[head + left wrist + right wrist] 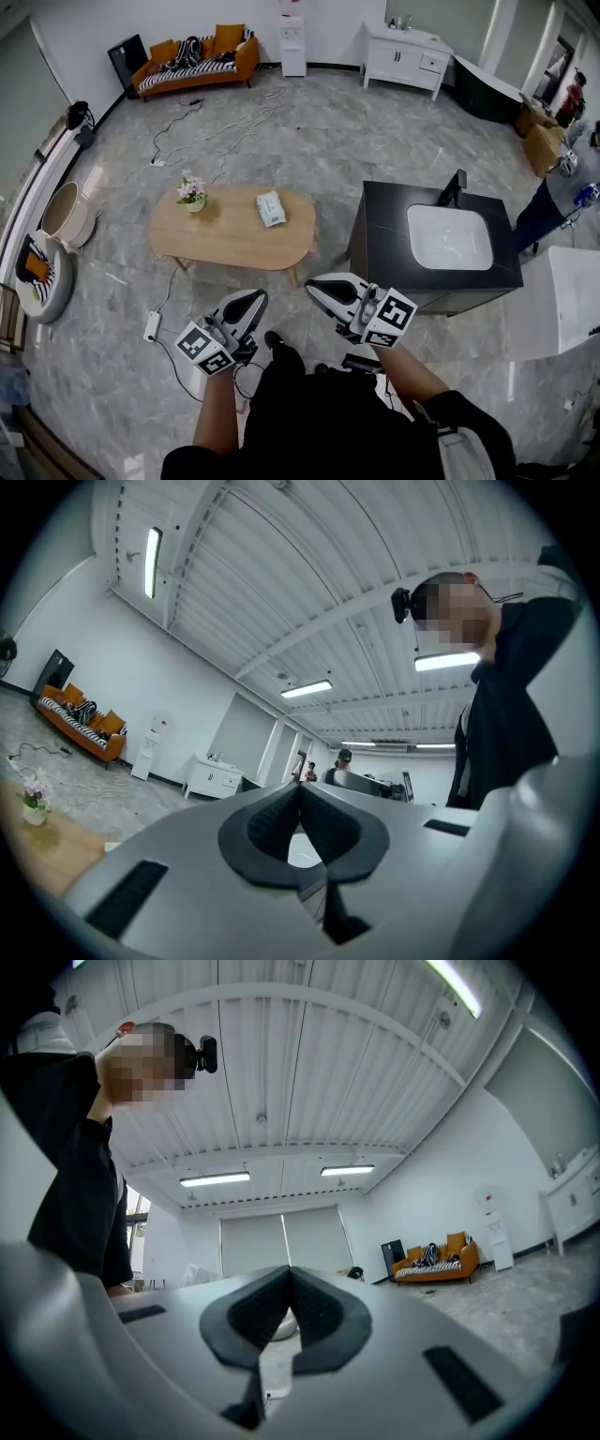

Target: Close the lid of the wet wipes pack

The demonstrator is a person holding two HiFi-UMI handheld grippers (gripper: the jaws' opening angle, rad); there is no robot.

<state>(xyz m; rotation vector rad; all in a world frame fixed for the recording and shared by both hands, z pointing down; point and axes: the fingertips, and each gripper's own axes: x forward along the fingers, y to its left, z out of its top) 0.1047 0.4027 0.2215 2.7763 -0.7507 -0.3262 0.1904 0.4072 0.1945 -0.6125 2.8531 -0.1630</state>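
The wet wipes pack (271,207) lies on the oval wooden coffee table (225,246), near its right end, far ahead of both grippers. My left gripper (251,302) is held close to the person's body, below the table's near edge, tilted upward. My right gripper (320,289) hovers level with it, just left of the black sink cabinet. Both are shut with nothing between the pads. In the left gripper view the left gripper (300,794) points up at the ceiling; in the right gripper view the right gripper (288,1277) does too.
A small pot of flowers (192,193) stands at the table's left end. The black cabinet with a white basin (448,238) stands right of the table. Cables run over the marble floor (216,131). An orange sofa (195,61) lines the far wall. A person (562,183) stands far right.
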